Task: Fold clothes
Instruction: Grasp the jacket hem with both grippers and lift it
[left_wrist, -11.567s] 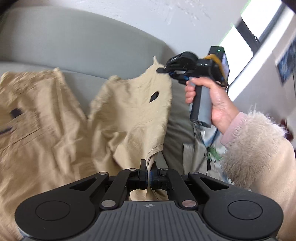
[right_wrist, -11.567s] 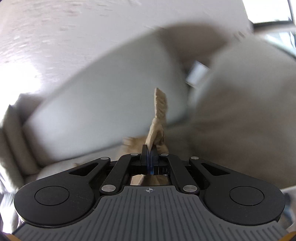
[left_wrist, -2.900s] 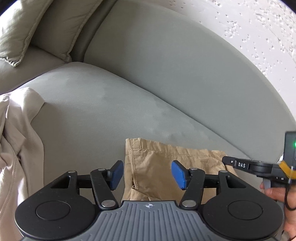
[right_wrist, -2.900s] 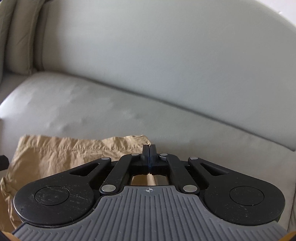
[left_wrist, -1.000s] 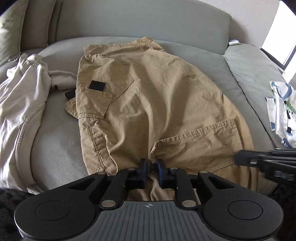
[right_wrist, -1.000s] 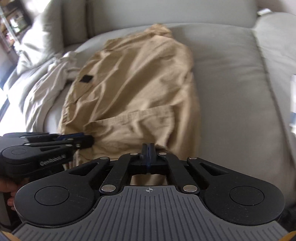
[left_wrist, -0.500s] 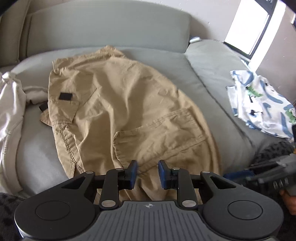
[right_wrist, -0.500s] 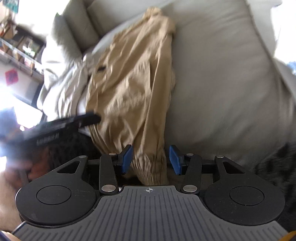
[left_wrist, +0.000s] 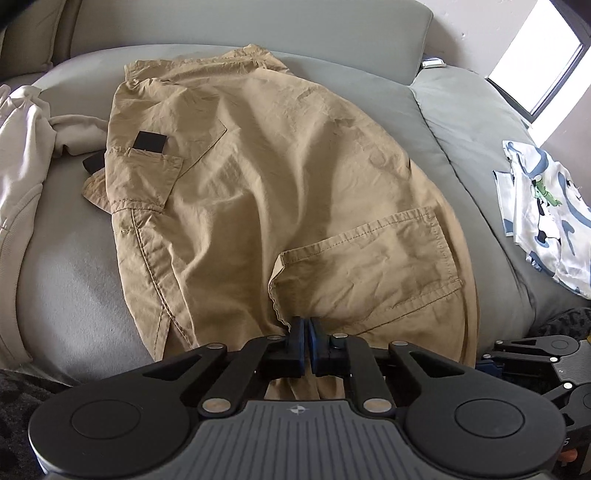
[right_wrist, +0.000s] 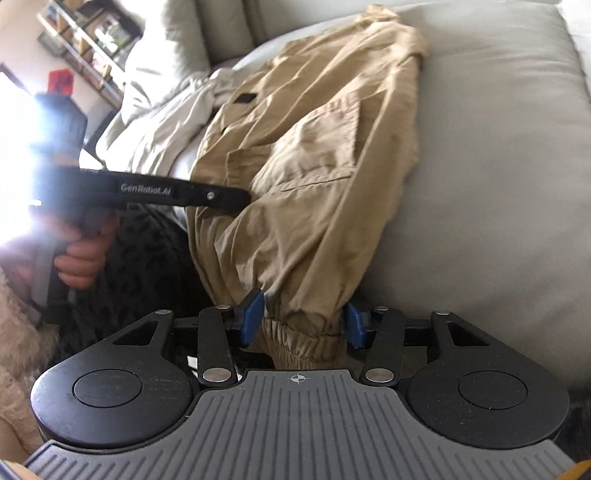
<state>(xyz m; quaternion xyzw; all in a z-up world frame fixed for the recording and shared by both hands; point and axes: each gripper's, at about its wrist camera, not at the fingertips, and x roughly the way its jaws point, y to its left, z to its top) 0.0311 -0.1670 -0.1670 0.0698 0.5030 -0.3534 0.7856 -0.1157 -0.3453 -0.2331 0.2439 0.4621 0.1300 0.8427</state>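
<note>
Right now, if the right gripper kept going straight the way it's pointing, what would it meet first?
The elastic cuff of the tan trousers. It already lies between the right gripper's open jaws, which have just been opening, so going on would likely push into the trouser leg on the sofa.

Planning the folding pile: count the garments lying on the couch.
3: tan trousers across the middle, cream garment at the left edge, white printed piece at right. More may lie outside view.

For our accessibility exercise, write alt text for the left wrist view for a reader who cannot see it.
Tan cargo trousers lie spread on a grey sofa. The left gripper, fingers nearly together, has just been closing on the fabric's near edge. A cream garment lies at left, a white cartoon-print garment at right.
</note>
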